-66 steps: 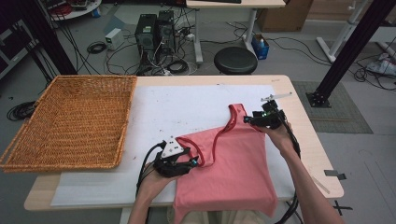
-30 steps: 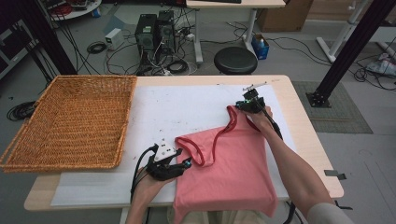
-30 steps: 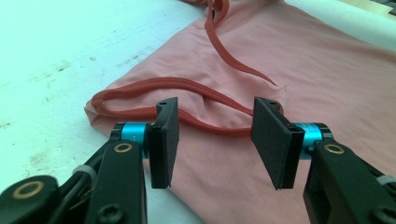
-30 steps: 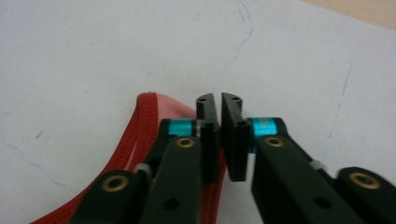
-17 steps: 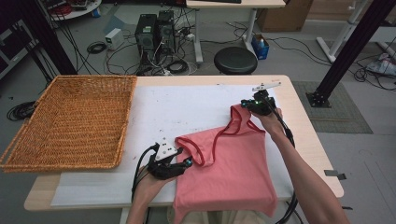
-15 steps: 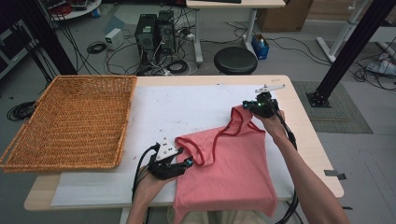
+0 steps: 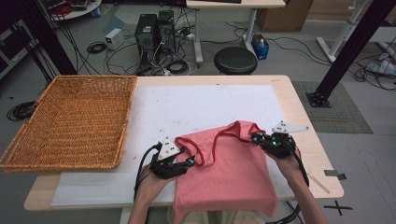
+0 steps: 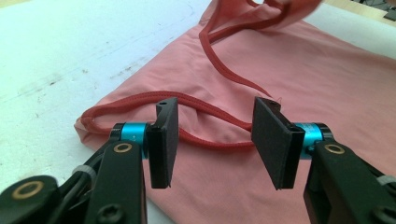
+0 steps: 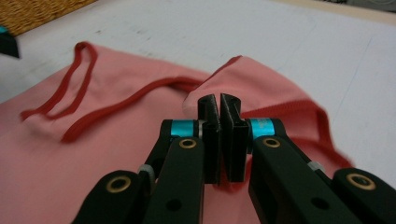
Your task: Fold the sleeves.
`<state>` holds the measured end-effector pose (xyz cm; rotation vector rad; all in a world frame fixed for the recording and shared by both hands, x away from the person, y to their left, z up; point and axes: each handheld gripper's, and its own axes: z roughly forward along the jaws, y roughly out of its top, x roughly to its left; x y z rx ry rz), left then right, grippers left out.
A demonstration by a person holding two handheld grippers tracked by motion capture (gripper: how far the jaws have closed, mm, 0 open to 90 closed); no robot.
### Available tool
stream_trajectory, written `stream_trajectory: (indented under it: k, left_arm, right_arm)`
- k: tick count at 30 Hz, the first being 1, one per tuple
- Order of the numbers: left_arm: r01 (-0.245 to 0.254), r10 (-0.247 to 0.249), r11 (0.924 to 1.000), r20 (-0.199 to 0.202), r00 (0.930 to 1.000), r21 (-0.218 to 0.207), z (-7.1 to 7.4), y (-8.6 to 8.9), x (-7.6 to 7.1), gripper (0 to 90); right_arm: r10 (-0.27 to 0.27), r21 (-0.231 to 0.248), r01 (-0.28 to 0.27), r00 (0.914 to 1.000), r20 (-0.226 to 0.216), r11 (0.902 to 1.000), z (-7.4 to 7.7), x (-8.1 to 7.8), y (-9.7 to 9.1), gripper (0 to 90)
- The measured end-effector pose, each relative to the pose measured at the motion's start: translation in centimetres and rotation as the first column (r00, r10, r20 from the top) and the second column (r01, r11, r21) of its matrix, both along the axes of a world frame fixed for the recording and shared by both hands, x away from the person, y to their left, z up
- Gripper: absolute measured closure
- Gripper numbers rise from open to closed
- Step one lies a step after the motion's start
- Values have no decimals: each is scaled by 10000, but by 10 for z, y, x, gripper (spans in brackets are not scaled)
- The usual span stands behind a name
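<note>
Your right gripper (image 7: 256, 138) jaws clamped the pink top's (image 7: 231, 175) strap; your left gripper (image 7: 190, 161) jaws stood apart over its other strap.

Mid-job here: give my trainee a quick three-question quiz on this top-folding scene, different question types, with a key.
1. True or false: the left gripper has its jaws clamped on the strap.
2. Multiple choice: the right gripper is (a) open above the table, (b) shut on the pink top, (c) resting in the basket.
3. Fill in: the wicker basket sits at the ___ side of the table in the high view.

Key: 1 false, its jaws stand apart over the red-trimmed strap; 2 b; 3 left.
</note>
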<state>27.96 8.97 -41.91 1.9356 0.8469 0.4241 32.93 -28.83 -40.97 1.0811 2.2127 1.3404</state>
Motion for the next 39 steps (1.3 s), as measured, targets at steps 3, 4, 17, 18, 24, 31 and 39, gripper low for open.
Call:
stream_trajectory:
  k: [3,4,17,18,24,31,39]
  left_arm:
    - [-1,1,10000,-30,10000,-3,-1,0,0,515]
    - [-11,11,10000,-38,10000,-28,-1,0,0,515]
    - [137,-137,9999,-143,9998,21,-7,-6,-2,515]
    - [162,-161,9999,-121,9998,22,-7,-7,-3,515]
    - [690,-690,9976,-2,9976,-97,-6,-21,-2,515]
    - [1310,-1307,9911,-177,9913,221,-12,-46,4,516]
    - [1659,-1623,9831,-510,9854,777,-24,-58,6,766]
  right_arm:
    - [174,-120,-175,9998,-97,9998,-8,-20,-4,879]
    - [323,-154,-326,9993,-205,9993,-11,-26,-5,878]
    - [79,-390,-118,9950,-997,9992,-42,-65,-19,810]
    - [55,-350,-88,9956,-940,9993,-40,-66,-20,766]
    - [453,-268,-459,9987,-216,9986,-24,-73,-16,644]
    - [948,-872,-951,9955,-81,9916,-27,-63,4,589]
    - [1036,-1752,-1071,9942,-289,9787,-41,-56,16,800]
